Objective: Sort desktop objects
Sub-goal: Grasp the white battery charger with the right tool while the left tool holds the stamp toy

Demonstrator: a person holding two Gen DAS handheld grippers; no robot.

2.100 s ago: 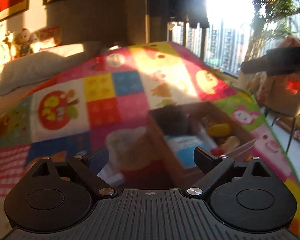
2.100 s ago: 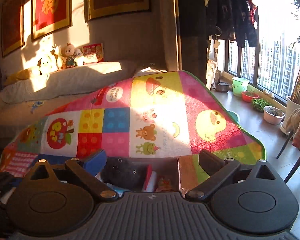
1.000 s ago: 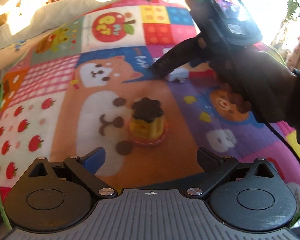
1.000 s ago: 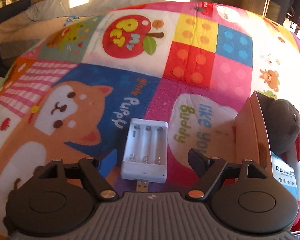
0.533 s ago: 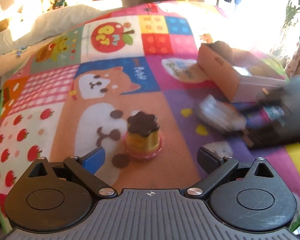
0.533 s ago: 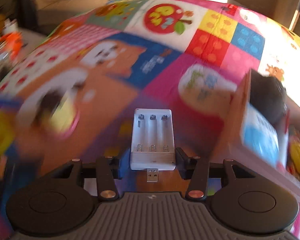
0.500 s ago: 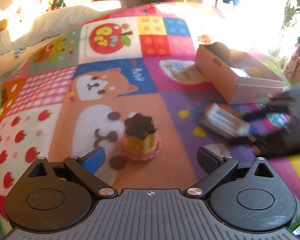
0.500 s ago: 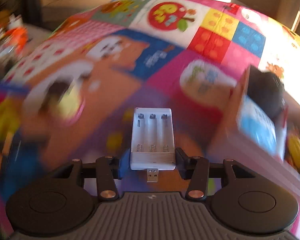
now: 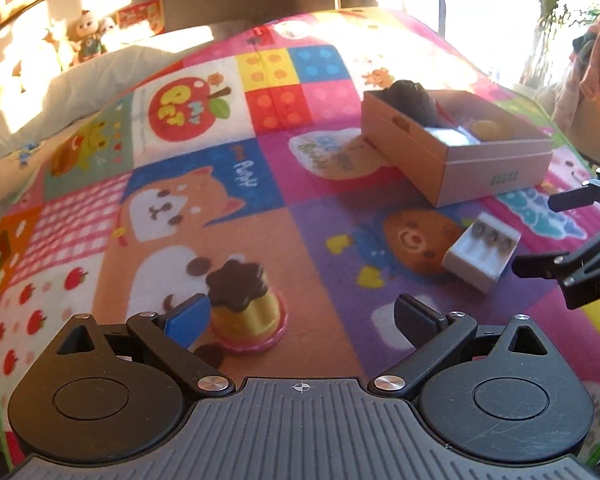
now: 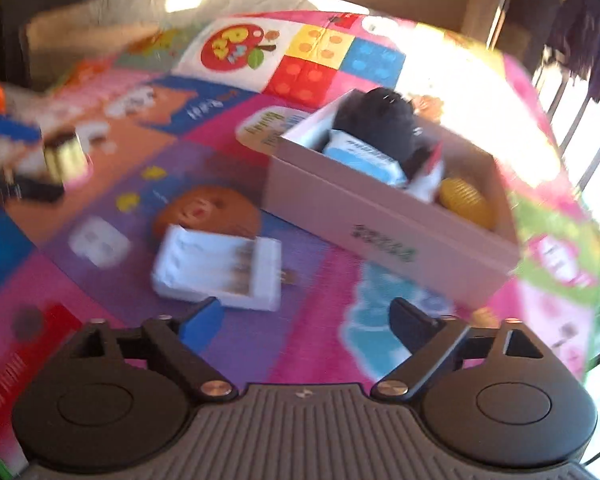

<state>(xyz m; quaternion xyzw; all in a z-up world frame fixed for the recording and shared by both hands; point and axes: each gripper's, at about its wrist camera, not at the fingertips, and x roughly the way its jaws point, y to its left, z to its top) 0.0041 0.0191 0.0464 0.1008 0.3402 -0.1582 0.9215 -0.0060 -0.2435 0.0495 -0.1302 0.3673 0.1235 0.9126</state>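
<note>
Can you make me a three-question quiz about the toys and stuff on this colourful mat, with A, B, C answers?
1. Where is the white battery charger?
A. inside the box
B. on the mat, outside the box
C. on the sofa

2. How many battery slots does the charger have?
A. three
B. one
C. six

3. What is between the left gripper's fingers?
A. the charger
B. a yellow ball
C. the pudding toy, not squeezed

Answers:
1 B: it lies flat on the mat in front of the cardboard box.
2 A: three grooves show in the left wrist view.
3 C: the pudding toy sits by the blue pad, with the other finger well clear.
</note>
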